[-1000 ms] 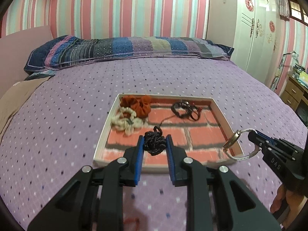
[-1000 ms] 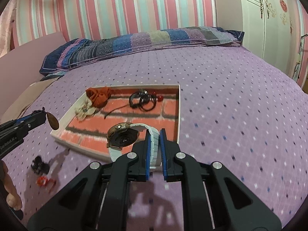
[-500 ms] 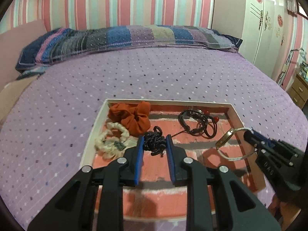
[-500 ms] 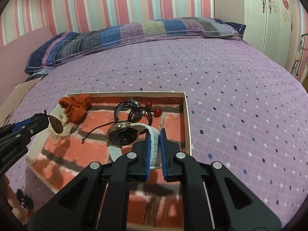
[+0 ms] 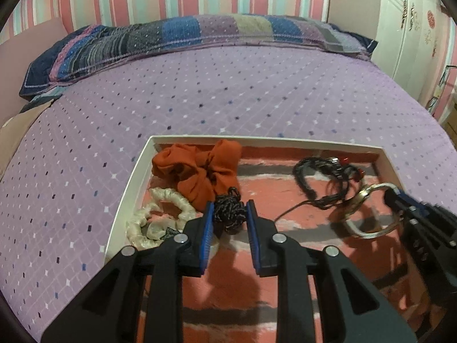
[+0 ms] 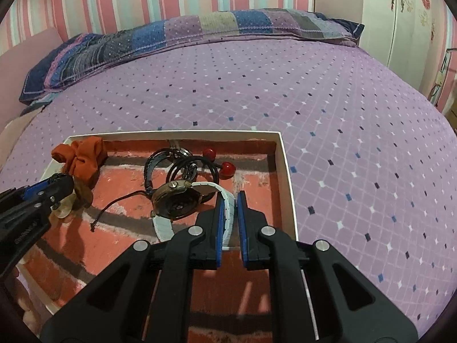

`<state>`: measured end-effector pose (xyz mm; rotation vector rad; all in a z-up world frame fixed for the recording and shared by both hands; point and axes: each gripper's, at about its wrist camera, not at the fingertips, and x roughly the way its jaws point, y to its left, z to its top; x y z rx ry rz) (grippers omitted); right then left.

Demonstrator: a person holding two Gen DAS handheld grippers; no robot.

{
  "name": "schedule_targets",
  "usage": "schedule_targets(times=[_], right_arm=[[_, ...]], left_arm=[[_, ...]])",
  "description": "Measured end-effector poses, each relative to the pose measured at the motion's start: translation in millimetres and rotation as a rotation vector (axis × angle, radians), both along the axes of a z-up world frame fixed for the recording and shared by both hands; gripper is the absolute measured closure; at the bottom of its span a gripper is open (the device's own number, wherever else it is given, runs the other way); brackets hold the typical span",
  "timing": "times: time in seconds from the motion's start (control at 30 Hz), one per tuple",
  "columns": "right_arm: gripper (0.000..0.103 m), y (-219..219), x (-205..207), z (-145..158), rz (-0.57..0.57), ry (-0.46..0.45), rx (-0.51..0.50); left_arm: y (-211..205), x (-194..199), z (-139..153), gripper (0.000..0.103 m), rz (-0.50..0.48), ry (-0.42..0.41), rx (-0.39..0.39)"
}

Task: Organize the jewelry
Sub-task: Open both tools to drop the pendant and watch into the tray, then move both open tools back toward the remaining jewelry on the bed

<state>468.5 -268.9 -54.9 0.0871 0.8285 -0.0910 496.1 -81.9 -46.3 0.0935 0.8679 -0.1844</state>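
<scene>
Bed (image 5: 200, 100) w/ purple diamond-print cover carries everything. Directly on it: white-rimmed tray (image 5: 134, 177) w/ brick-pattern floor, just ahead of & under both grippers' tips; long patchwork pillow (image 6: 182, 34) far ahead along the headboard end; beige cloth (image 5: 11, 140) far left.

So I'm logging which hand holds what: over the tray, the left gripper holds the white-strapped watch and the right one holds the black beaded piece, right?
Swapped. The right gripper is shut on the white-strapped watch, as the right wrist view shows, and the left gripper is shut on the black beaded piece, seen in the left wrist view. Both are over the tray.
</scene>
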Motion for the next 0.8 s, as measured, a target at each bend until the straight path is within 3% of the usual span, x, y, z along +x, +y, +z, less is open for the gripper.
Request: schedule_targets(times=[0.2, 0.37, 0.4, 0.47, 0.73, 0.8], right_arm=[[0.093, -2, 13, -6, 0.012, 0.060, 0.005], [0.088, 1, 11, -7, 0.032, 0.059, -0.019], [0.084, 2, 11, -7, 0.033, 0.061, -0.022], [0.075, 4, 11, -6, 0.038, 0.061, -0.029], [0.040, 4, -1, 18, 0.082, -0.001, -0.038], [0.022, -1, -12, 28, 0.089, -0.044, -0.013]], left_arm=[[10, 11, -12, 0.079, 0.029, 0.041, 0.021], [13, 12, -17, 0.078, 0.030, 0.066, 0.021], [12, 10, -16, 0.076, 0.031, 0.065, 0.027], [12, 7, -13, 0.061, 0.031, 0.058, 0.029], [7, -20, 25, 0.045, -0.011, -0.010, 0.019], [11, -34, 39, 0.039, -0.014, -0.043, 0.008]])
